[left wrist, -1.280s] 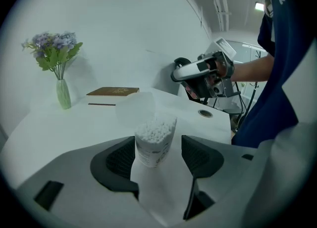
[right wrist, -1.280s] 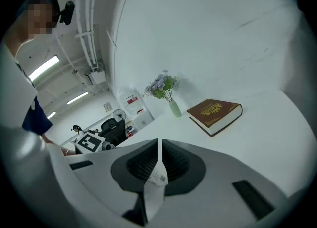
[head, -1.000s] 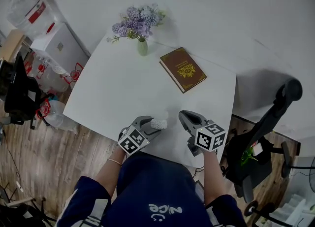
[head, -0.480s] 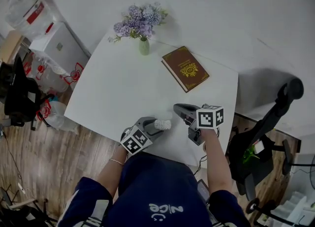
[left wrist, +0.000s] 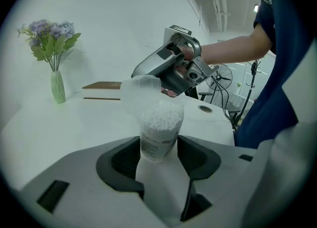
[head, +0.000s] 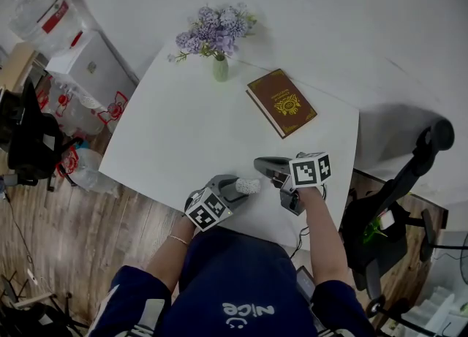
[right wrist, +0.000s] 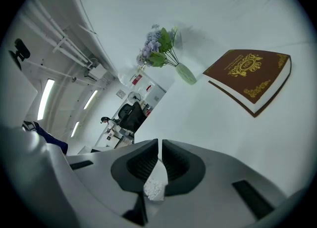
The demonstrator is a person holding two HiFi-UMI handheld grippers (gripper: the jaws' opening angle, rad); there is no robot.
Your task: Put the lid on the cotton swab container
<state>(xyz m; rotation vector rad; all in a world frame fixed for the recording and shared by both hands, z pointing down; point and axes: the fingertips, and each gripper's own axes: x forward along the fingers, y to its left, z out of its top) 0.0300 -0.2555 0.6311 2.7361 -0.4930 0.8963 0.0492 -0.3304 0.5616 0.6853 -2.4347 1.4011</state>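
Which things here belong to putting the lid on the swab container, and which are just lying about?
For the job: cotton swab container, lid.
Just lying about: brown book, vase of flowers.

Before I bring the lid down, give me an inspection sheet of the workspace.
Surface: white table.
Job's things: container of swabs, upright, uncapped; clear lid close to its top, not yet on.
Clutter: book and vase of flowers, both at the far side, apart from the job.
Grippers: left tool has just been closing, jaws on the container; right tool shut on the lid.
Cables: cables hang beyond the table's edge; none seen on it.
Surroundings: chair at right; cabinet and bags at left; wooden floor.
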